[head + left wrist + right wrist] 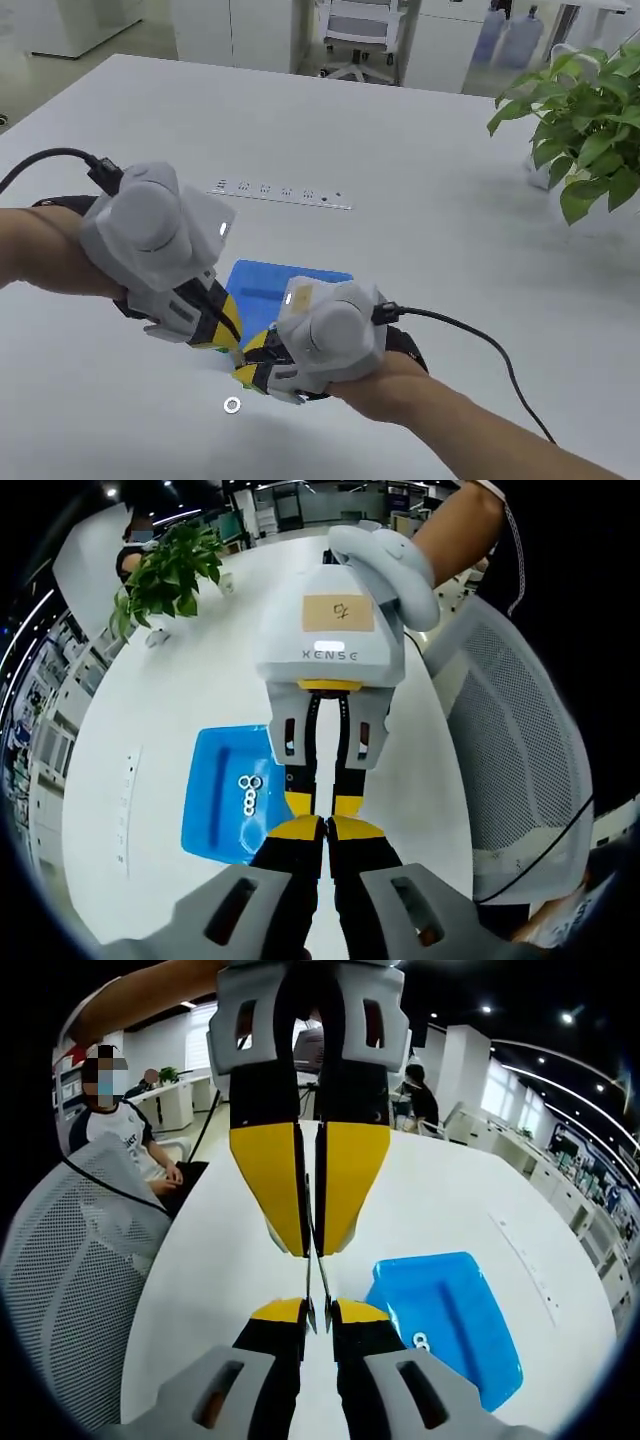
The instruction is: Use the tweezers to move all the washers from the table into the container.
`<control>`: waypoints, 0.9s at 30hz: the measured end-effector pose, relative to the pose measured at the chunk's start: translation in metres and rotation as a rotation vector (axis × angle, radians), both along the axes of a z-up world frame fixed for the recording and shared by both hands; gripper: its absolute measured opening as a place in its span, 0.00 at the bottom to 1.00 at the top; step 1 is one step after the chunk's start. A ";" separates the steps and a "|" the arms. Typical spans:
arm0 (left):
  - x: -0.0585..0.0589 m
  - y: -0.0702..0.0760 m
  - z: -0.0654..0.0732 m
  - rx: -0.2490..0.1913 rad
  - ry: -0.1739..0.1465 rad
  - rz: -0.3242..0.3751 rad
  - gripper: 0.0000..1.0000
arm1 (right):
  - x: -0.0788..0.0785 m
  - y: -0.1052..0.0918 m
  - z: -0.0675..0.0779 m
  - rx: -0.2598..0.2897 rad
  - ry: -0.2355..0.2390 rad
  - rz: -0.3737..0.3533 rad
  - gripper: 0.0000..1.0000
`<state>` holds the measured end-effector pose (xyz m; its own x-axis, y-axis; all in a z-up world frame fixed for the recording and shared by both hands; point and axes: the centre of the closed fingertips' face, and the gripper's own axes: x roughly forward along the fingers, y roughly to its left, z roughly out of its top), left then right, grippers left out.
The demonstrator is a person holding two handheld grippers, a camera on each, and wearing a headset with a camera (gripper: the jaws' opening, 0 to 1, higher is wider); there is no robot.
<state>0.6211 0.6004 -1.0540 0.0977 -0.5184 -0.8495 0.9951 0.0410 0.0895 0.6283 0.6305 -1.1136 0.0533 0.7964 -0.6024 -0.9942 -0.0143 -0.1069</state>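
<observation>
The step in hand looks like setting the tweezers (311, 1260) up for a pick rather than the pick itself: the two tools face each other nose to nose above the surface (420, 230), just at the near edge of the blue container (262, 282). The thin metal blades run from one pair of yellow tips to the other. The left tongs (325, 828) are closed on the tweezers with only a sliver of gap. The right tongs (318, 1312) are likewise pinched shut around the tweezers' lower end, so both appear to share the hold. A few washers (248, 795) already lie together on the container floor. One loose washer (232, 405) sits on the surface just in front of the tools, on the person's side and apart from the container. As I judge it, the task is partly done. The next move calls for one side letting go so the other carries the tweezers alone. The tips must then come down over that flat ring, which will be hard to catch by its edge.
</observation>
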 end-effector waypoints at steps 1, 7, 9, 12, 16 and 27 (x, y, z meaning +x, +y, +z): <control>0.000 0.001 -0.001 0.001 0.003 0.002 0.06 | -0.001 0.001 -0.001 0.000 0.001 0.001 0.12; -0.001 0.004 -0.007 0.005 0.004 0.006 0.06 | -0.001 0.002 -0.007 -0.003 -0.001 0.000 0.12; -0.001 0.005 -0.009 0.006 0.006 0.010 0.06 | -0.001 0.003 -0.008 -0.005 0.000 0.000 0.12; -0.002 0.007 -0.012 0.009 0.014 0.013 0.06 | -0.003 0.004 -0.012 -0.011 0.001 0.009 0.12; -0.002 0.008 -0.016 0.012 0.018 0.015 0.06 | -0.003 0.005 -0.015 -0.016 0.002 0.011 0.12; -0.002 0.012 -0.024 0.019 0.025 0.023 0.06 | -0.003 0.008 -0.023 -0.026 0.003 0.016 0.13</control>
<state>0.6193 0.6122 -1.0779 0.0881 -0.5000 -0.8615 0.9959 0.0624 0.0657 0.6252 0.6382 -1.1370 0.0391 0.7814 -0.6228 -0.9941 -0.0328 -0.1036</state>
